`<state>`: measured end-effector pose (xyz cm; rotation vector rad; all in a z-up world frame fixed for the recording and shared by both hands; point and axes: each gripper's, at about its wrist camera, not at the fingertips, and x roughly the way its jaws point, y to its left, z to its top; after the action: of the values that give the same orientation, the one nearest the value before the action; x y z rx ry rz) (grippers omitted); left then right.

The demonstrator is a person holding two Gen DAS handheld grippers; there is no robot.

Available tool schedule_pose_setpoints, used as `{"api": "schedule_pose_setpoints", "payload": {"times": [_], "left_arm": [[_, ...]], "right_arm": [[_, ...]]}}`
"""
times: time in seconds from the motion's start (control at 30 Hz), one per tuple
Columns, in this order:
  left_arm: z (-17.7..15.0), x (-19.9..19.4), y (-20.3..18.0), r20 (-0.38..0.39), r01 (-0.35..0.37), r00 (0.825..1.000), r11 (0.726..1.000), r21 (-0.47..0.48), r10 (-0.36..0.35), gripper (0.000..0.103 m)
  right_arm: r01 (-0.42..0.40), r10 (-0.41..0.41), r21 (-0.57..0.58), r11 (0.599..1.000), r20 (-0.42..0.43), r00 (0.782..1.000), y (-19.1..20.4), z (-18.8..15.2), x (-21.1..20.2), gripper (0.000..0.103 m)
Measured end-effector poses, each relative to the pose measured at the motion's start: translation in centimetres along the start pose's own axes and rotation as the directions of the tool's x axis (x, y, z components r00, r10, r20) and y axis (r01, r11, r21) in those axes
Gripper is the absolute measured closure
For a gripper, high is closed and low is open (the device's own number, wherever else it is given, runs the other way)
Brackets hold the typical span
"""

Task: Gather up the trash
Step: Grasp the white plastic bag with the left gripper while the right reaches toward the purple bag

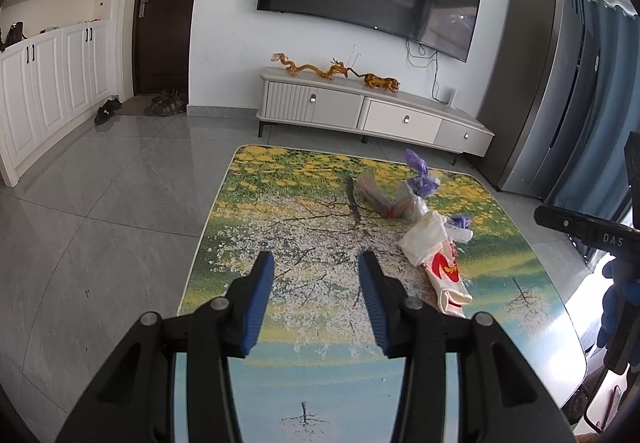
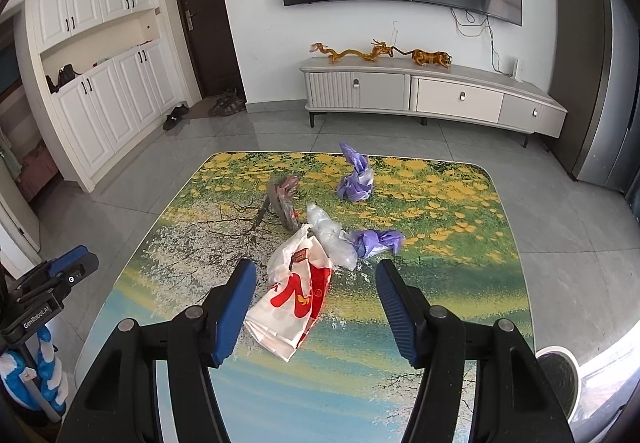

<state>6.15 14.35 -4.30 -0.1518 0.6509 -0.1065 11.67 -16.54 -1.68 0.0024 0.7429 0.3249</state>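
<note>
Trash bags (image 2: 294,295) loose on table (image 2: 460,283), none in any container, left tool (image 1: 316,263) and right tool (image 2: 316,271) wide, empty.

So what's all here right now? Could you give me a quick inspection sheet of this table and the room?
Surface: table with a printed flower-and-tree top.
Job's things: red-and-white wrapper, clear plastic bag, two purple bags, grey wrapper, all loose on the table.
Clutter: nothing seen.
Grippers: left gripper and right gripper both open, holding nothing.
Cables: TV cables hanging down the wall.
Surroundings: TV, cabinet with dragon and tiger figures, door, shoes.
</note>
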Motion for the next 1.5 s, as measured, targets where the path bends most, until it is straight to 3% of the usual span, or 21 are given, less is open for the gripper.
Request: {"api": "schedule_pose_setpoints", "payload": {"times": [0.03, 0.2, 0.4, 0.73, 0.9, 1.07, 1.37, 1.5], "left_arm": [[0.0, 0.0, -0.1, -0.001, 0.000, 1.000, 1.000, 0.000, 0.000, 0.051], [0.1, 0.4, -1.0, -0.014, 0.019, 1.000, 1.000, 0.016, -0.018, 0.050], [0.3, 1.8, -2.9, -0.055, 0.109, 0.993, 0.993, 0.035, -0.107, 0.050], [0.8, 7.7, -8.6, -0.205, 0.280, 0.944, 0.956, 0.086, -0.258, 0.050], [1.3, 12.0, -10.7, -0.282, 0.312, 0.917, 0.948, 0.070, -0.281, 0.051], [1.9, 15.5, -11.4, -0.312, 0.291, 0.915, 0.955, 0.065, -0.257, 0.051], [2.1, 19.6, -10.1, -0.352, 0.251, 0.907, 0.968, 0.006, -0.233, 0.088], [2.2, 20.0, -8.7, -0.346, 0.233, 0.911, 0.972, -0.020, -0.225, 0.095]], "right_arm": [[-0.001, 0.001, 0.004, 1.000, 0.001, 1.000, -0.2, -0.1, 0.0, 0.043], [-0.004, 0.004, 0.031, 1.000, 0.005, 1.000, -1.6, -0.4, 0.1, 0.043], [-0.008, 0.009, 0.053, 0.999, -0.012, 1.000, -3.4, -1.0, 1.0, 0.043], [-0.024, 0.028, 0.080, 0.997, -0.043, 0.999, -7.1, -1.8, 3.0, 0.043], [-0.035, 0.039, 0.082, 0.996, -0.060, 0.997, -8.8, -1.9, 4.4, 0.043], [-0.054, 0.059, 0.063, 0.997, -0.083, 0.995, -9.8, -1.6, 6.5, 0.042], [-0.122, 0.123, 0.021, 0.992, -0.110, 0.986, -9.5, -0.2, 10.9, 0.042], [-0.156, 0.156, 0.007, 0.988, -0.112, 0.981, -9.1, 0.8, 12.5, 0.042]]}}
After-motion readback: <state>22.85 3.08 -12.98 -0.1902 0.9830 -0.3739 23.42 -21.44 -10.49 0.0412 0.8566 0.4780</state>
